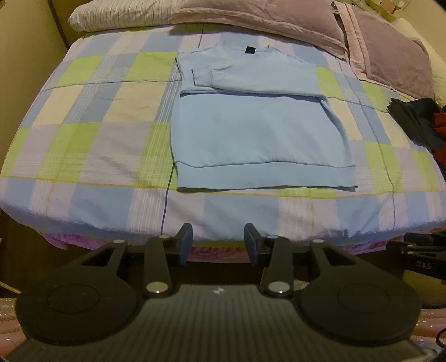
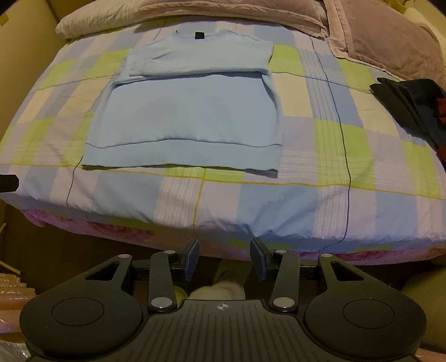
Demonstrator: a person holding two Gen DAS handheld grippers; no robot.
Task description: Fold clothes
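Note:
A light blue sweatshirt lies flat on the checked bedspread, its sleeves folded across the chest and a dark label at the collar. It also shows in the right wrist view. My left gripper is open and empty, held off the bed's near edge, short of the hem. My right gripper is open and empty, also off the near edge, below the hem. The right gripper's body shows at the right edge of the left wrist view.
Pillows lie along the head of the bed. A purple quilt sits at the far right. A pile of dark and red clothes lies on the bed's right side. The bedspread hangs over the near edge.

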